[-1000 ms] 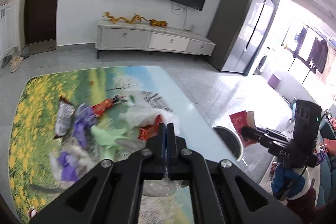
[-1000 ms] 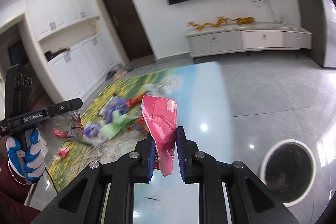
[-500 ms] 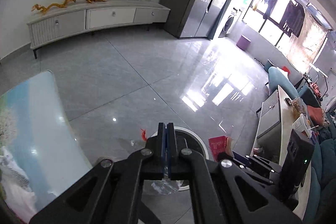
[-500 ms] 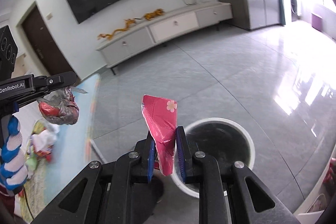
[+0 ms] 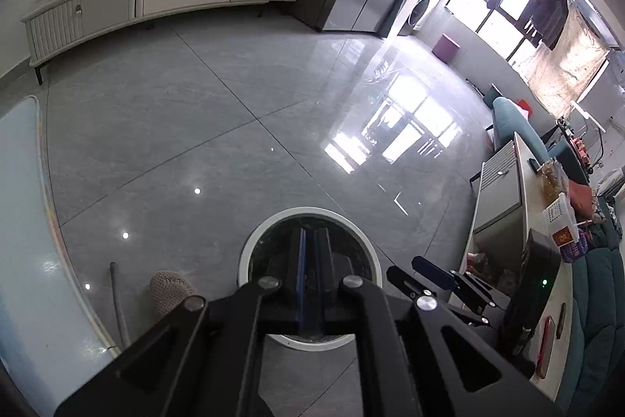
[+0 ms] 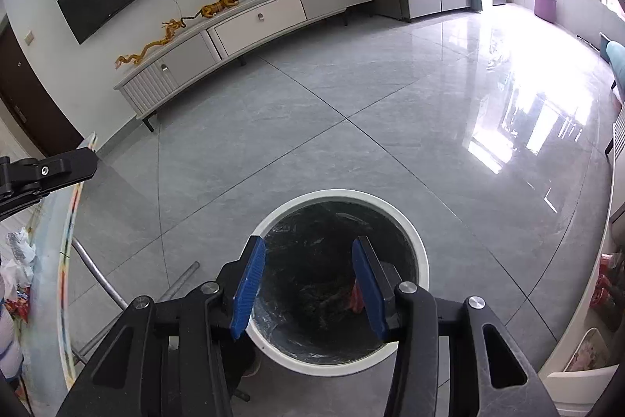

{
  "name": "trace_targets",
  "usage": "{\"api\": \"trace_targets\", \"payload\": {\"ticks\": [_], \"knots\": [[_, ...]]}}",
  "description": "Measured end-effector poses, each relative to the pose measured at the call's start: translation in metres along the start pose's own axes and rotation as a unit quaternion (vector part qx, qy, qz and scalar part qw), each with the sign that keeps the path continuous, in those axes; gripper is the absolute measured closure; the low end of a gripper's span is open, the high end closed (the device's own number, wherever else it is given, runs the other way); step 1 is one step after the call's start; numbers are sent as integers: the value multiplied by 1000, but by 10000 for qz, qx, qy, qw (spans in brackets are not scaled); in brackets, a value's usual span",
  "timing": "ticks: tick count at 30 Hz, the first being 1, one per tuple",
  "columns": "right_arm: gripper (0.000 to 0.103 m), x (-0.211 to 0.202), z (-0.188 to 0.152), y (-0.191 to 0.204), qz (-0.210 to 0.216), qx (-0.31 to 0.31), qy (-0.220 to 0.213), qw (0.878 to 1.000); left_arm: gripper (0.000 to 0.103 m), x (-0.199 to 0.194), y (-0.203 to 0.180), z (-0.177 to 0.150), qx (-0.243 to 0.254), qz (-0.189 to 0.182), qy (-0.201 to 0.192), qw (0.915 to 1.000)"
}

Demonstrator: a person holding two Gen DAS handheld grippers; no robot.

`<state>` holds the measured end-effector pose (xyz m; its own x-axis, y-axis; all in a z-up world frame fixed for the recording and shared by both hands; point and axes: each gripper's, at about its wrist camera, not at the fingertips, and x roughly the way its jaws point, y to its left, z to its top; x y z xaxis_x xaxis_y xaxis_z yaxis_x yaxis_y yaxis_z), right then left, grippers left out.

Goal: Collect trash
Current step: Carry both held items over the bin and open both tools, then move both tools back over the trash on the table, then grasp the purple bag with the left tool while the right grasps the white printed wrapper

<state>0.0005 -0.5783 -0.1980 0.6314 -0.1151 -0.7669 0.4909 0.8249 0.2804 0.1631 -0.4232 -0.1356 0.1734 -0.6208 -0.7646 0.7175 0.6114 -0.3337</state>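
Observation:
A round white-rimmed trash bin (image 6: pixel 420 253) with a dark liner stands on the grey floor; it also shows in the left wrist view (image 5: pixel 250 253). My right gripper (image 6: pixel 308 274) hangs open and empty over the bin's mouth. A pink-red wrapper (image 6: pixel 353 297) lies inside the bin by the right finger. My left gripper (image 5: pixel 310 260) is over the bin too, its blue pads nearly together with a thin gap and nothing visible between them. In the right wrist view the left gripper's black fingers (image 6: pixel 58 169) show at the left edge, holding nothing.
The table edge (image 5: pixel 23 221) runs along the left, with leftover wrappers (image 6: pixel 13 284) on it. A slipper (image 5: pixel 170 290) and a metal table leg (image 5: pixel 117 303) stand beside the bin. A white side table (image 5: pixel 523 221) and a teal sofa lie to the right. A TV console (image 6: pixel 250 26) lines the far wall.
Both grippers swung from the table to above the bin. The right gripper opened and its pink wrapper dropped in. The crumpled wrapper the left gripper carried is gone from it.

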Motion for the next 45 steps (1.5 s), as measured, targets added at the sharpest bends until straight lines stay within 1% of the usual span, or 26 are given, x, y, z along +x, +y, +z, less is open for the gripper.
{"api": "trace_targets", "payload": {"ticks": [3, 7, 8, 9, 11, 12, 14, 16, 19, 22, 25, 27, 28, 30, 32, 34, 36, 40, 42, 43, 45], "knots": [[59, -20, 9, 20, 228, -90, -196, 9995, 98, -46, 6, -11, 80, 152, -392, 9991], [59, -62, 13, 71, 651, -488, -543, 9952, 97, -114, 19, -36, 134, 466, -931, 9945], [59, -70, 13, 83, 761, -595, -610, 9935, 94, -131, 23, -43, 137, 561, -1043, 9929], [59, -82, 12, 98, 877, -735, -688, 9910, 90, -148, 28, -52, 122, 655, -1155, 9911], [59, -99, 9, 122, 1056, -938, -789, 9868, 55, -182, 40, -72, 20, 806, -1394, 9869], [59, -108, 7, 137, 1180, -1053, -828, 9839, 51, -200, 49, -83, -35, 923, -1529, 9839], [59, -119, 3, 159, 1359, -1233, -864, 9792, 51, -229, 66, -105, -107, 1171, -1675, 9788], [59, -127, -2, 183, 1509, -1456, -863, 9739, 51, -258, 87, -130, -290, 1389, -1811, 9732], [59, -134, -8, 217, 1695, -1771, -815, 9661, 51, -296, 130, -169, -768, 1741, -1893, 9633], [59, -132, -13, 246, 1862, -2022, -742, 9586, 51, -323, 178, -212, -1343, 2164, -1873, 9487], [59, -124, -19, 271, 1997, -2202, -645, 9526, 51, -336, 218, -250, -1853, 2483, -1700, 9355], [59, -115, -23, 286, 2085, -2292, -555, 9492, 51, -336, 234, -270, -2044, 2619, -1571, 9300], [59, -112, -25, 292, 2120, -2327, -512, 9478, 52, -334, 238, -276, -2086, 2662, -1498, 9291], [59, -102, -28, 305, 2175, -2412, -399, 9449, 55, -328, 242, -282, -2009, 2690, -1404, 9314], [59, -97, -32, 315, 2214, -2477, -321, 9427, 64, -321, 242, -280, -1874, 2666, -1306, 9363], [59, -87, -31, 323, 2250, -2521, -234, 9409, 67, -314, 242, -274, -1803, 2625, -1222, 9400], [59, -76, -29, 332, 2289, -2575, -136, 9387, 69, -305, 248, -270, -1794, 2622, -1086, 9420], [59, -49, -24, 352, 2351, -2786, 99, 9311, 72, -288, 267, -268, -1964, 2624, -791, 9415], [59, -32, -21, 365, 2377, -2914, 243, 9263, 72, -284, 274, -269, -2016, 2667, -733, 9396], [59, -21, -21, 372, 2376, -2976, 344, 9240, 76, -284, 278, -270, -2053, 2651, -718, 9394], [59, 2, -20, 386, 2376, -3083, 548, 9195, 77, -285, 285, -271, -2131, 2592, -713, 9393]]}}
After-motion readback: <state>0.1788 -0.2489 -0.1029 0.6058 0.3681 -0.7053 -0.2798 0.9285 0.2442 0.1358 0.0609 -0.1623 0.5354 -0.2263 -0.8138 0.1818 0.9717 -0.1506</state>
